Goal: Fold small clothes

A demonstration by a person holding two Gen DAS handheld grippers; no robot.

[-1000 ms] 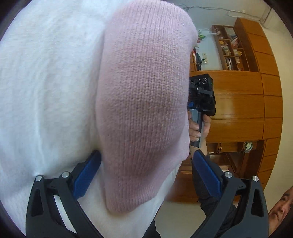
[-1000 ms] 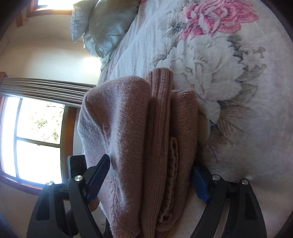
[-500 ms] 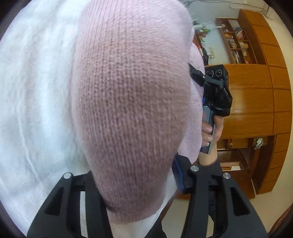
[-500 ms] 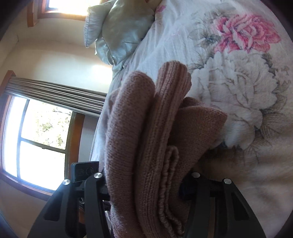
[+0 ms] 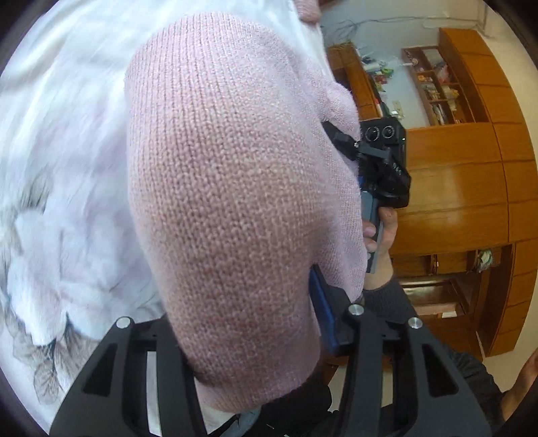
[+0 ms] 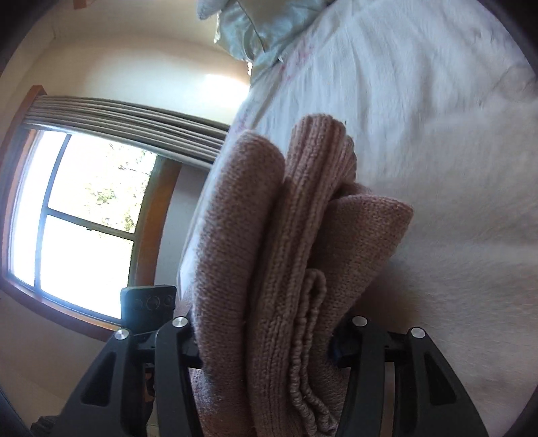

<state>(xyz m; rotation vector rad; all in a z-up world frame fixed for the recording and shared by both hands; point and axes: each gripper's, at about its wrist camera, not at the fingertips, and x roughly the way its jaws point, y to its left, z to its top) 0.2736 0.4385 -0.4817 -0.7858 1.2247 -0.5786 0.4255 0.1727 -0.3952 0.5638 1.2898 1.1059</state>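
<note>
A folded pink knitted garment (image 5: 235,208) fills the middle of the left wrist view, and my left gripper (image 5: 248,336) is shut on its near end. In the right wrist view the same garment (image 6: 279,269) shows as several thick folded layers, clamped by my right gripper (image 6: 265,339). The bundle is held up off a white bedspread with a grey flower print (image 5: 50,201). My right gripper's body and camera (image 5: 383,161), held by a person's hand (image 5: 380,235), show beyond the garment. The fingertips of both grippers are hidden by the knit.
Wooden cabinets and shelves (image 5: 470,185) stand behind the right gripper. The bedspread (image 6: 420,117) stretches to pale pillows (image 6: 255,30) at its head. A window (image 6: 77,218) with a bunched curtain (image 6: 134,121) lies to the left.
Both grippers went from open around the folded garment to shut on it. The bundle has since been lifted and carried along the bed; the flower print has shifted out of the right wrist view.
</note>
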